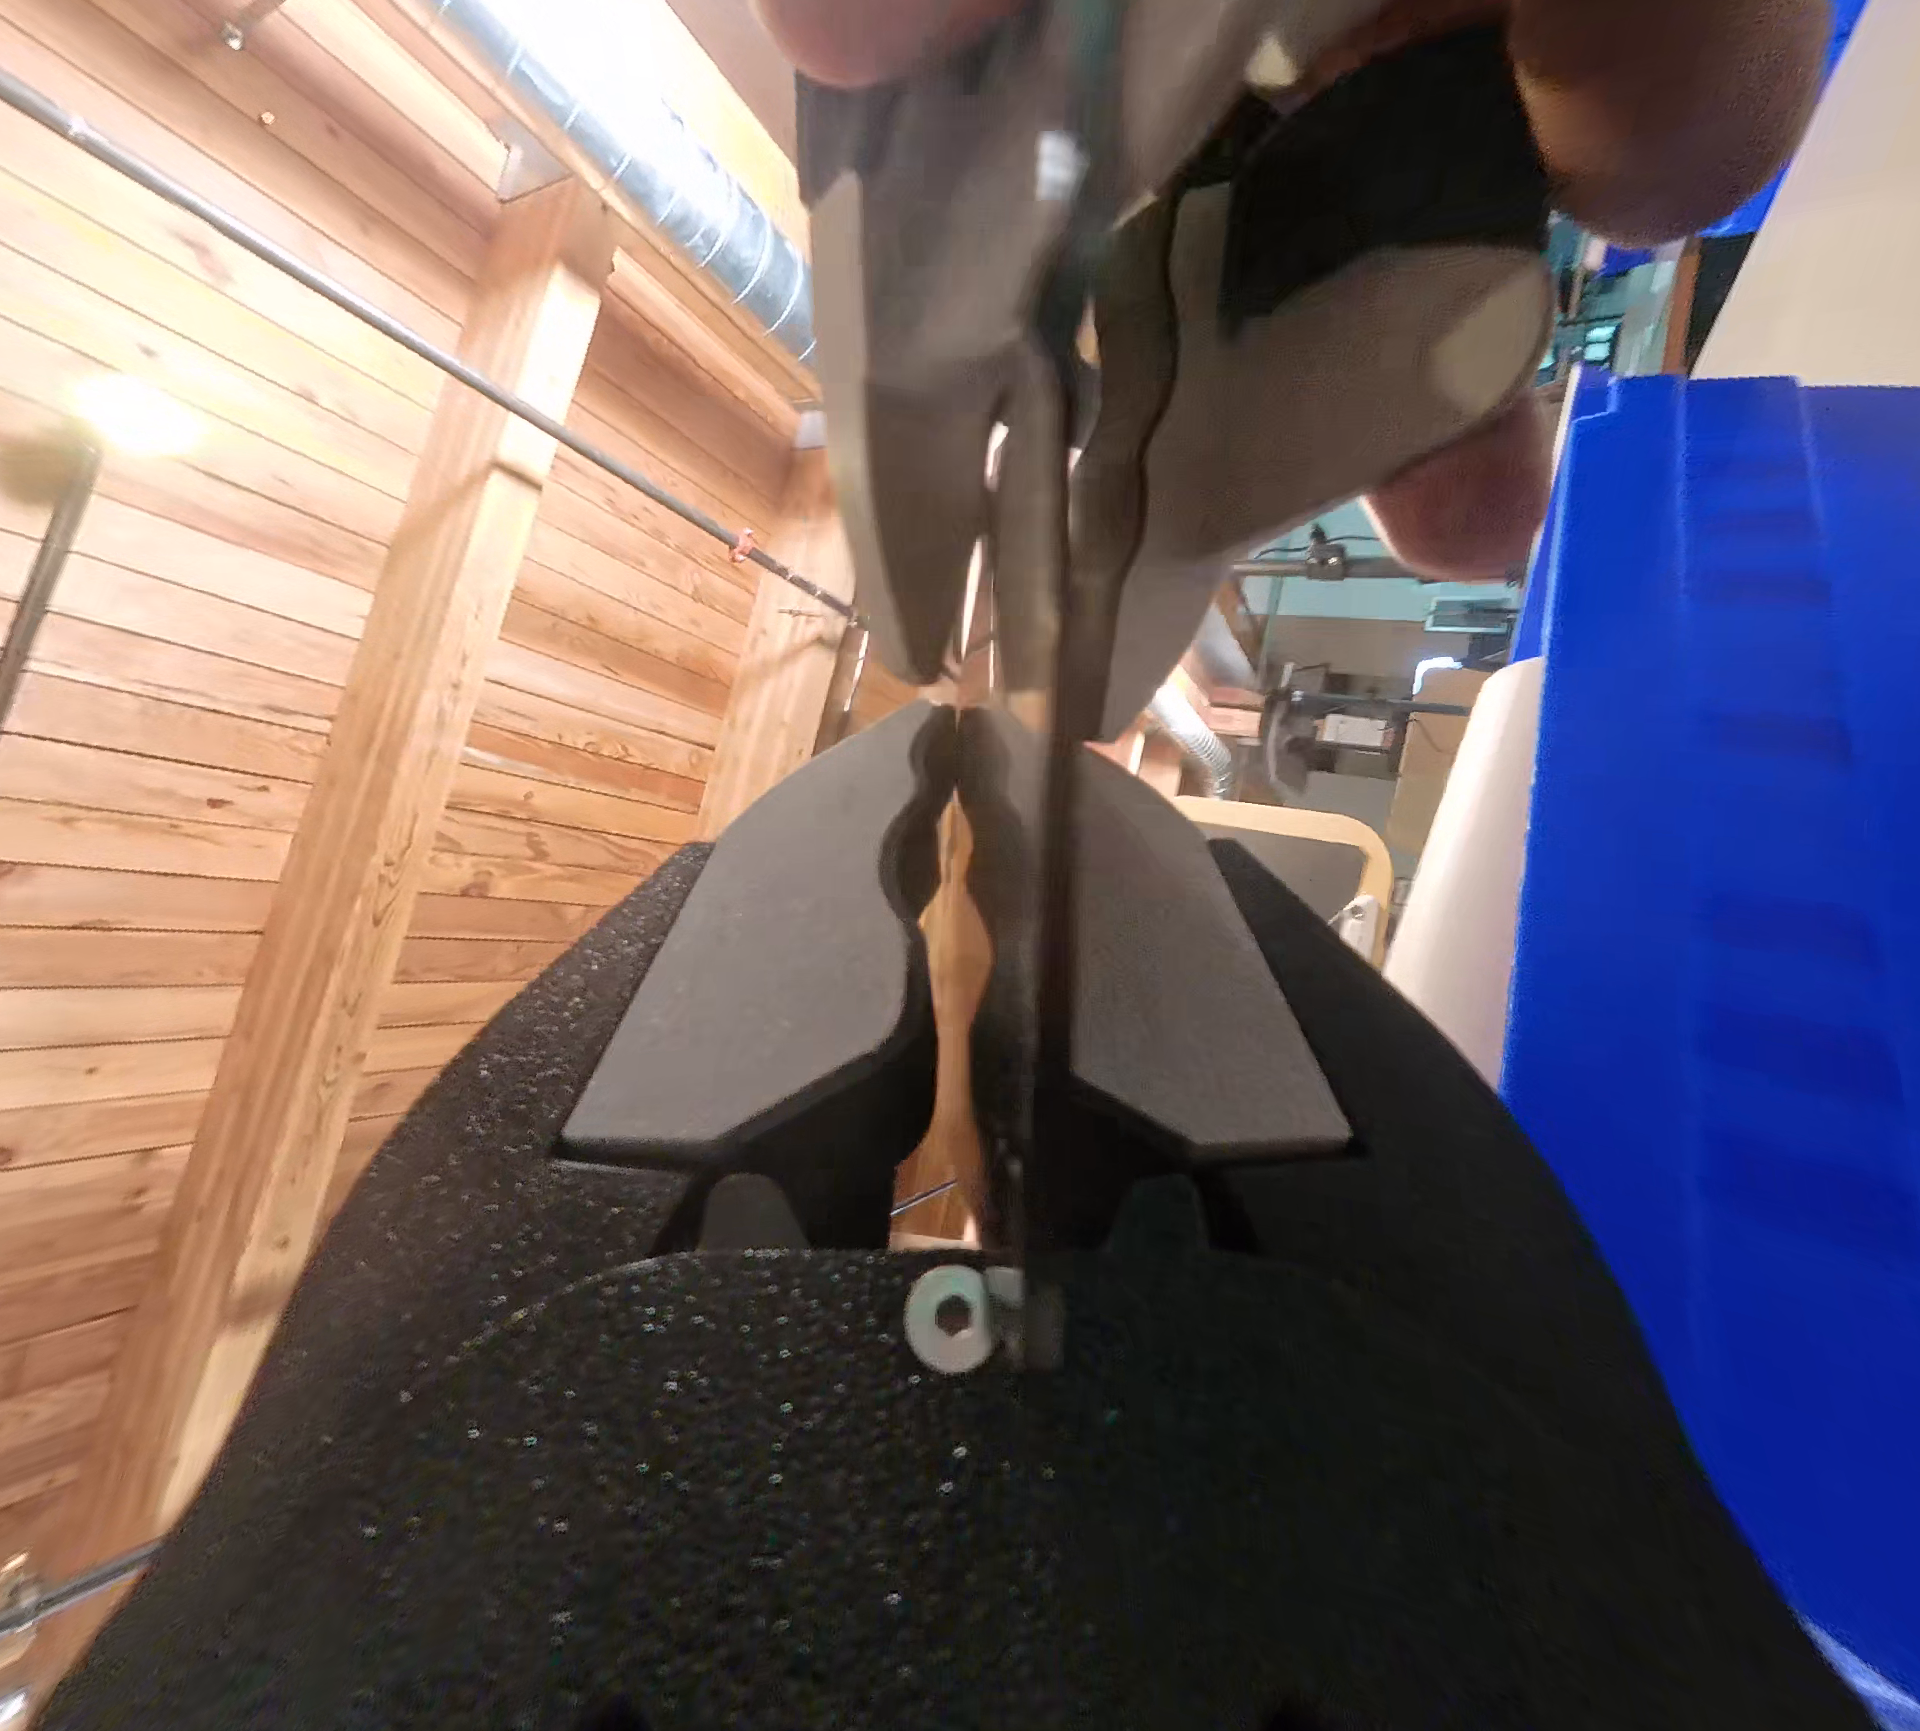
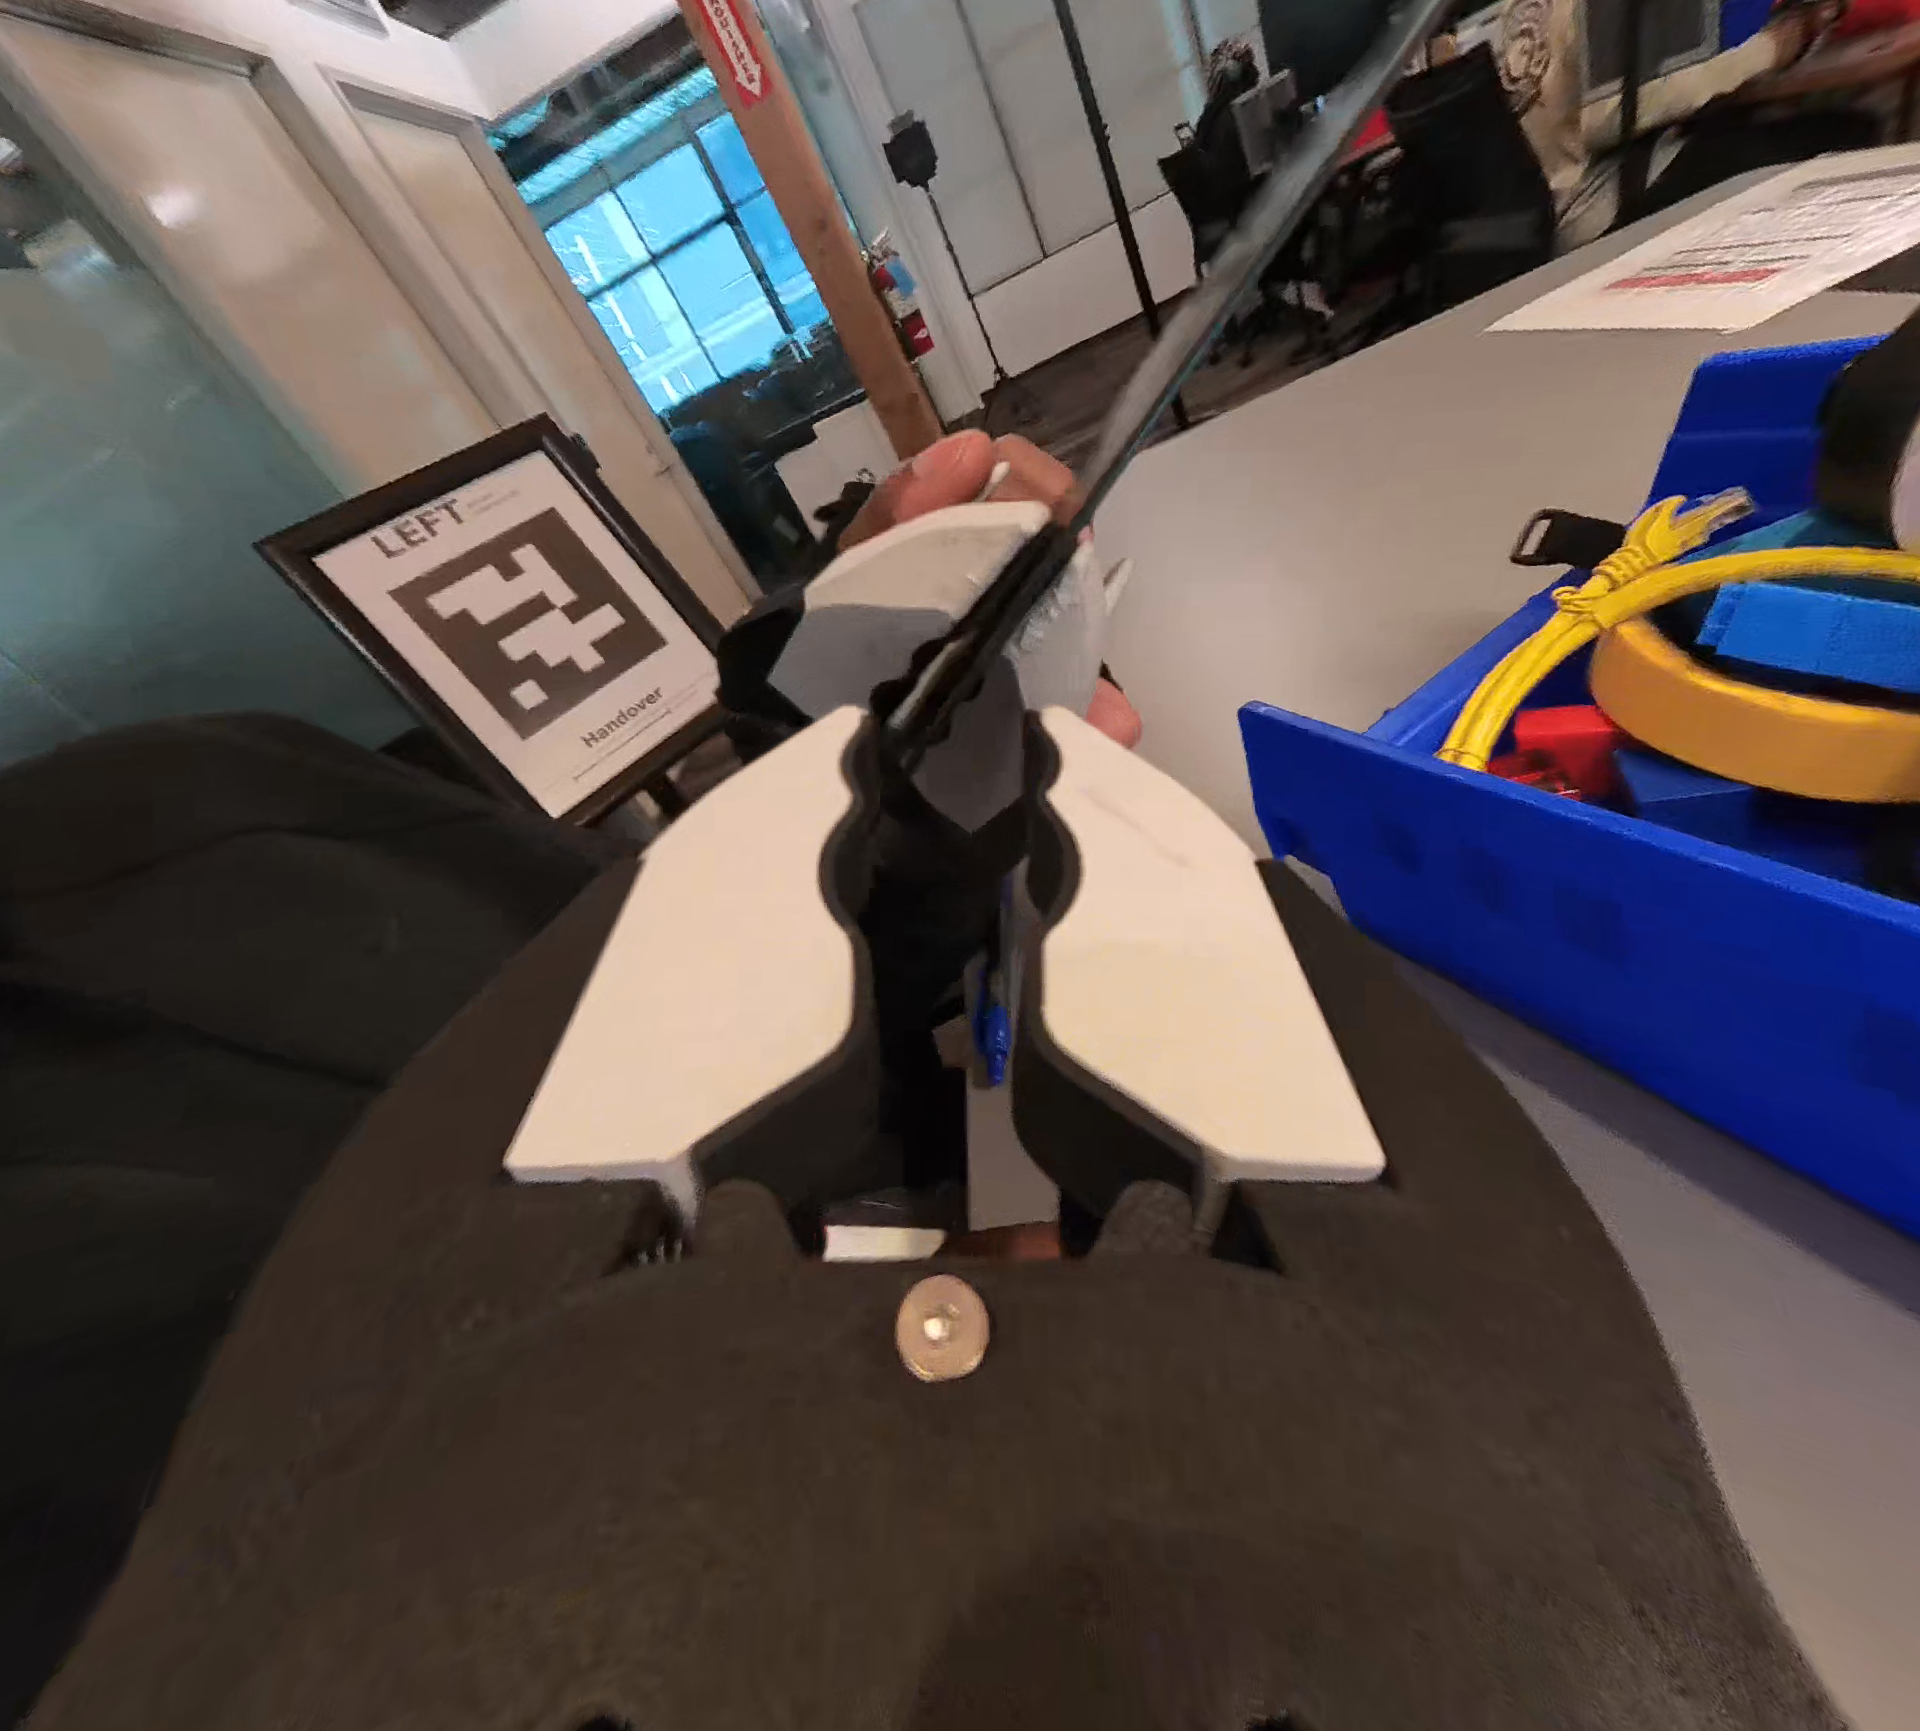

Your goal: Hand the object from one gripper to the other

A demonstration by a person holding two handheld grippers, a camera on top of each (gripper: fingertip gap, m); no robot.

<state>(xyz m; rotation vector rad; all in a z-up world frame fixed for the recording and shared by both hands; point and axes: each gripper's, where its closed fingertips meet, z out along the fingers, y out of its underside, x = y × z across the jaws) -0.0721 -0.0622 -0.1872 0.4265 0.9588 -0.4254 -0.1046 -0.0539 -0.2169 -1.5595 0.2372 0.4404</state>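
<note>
Handover looks roughly halfway done. Left gripper (image 1: 951, 720) has its fingers pressed together on the thin black strip (image 2: 1247, 247), which it holds up in the air just beside the blue bin (image 2: 1558, 902), well above the bin's floor of cables and blocks. From the clamp, the strip's long end slants up and away from the bin. Right gripper (image 2: 951, 731) has its fingers parted, and the strip's short near end sits in the gap at its tips, close to one finger; it is not yet squeezing the strip. The approach and lining-up appear finished. What is left, judging by this, is for the right fingers to clamp down, the left to let go, and the two to draw apart beside the bin.
</note>
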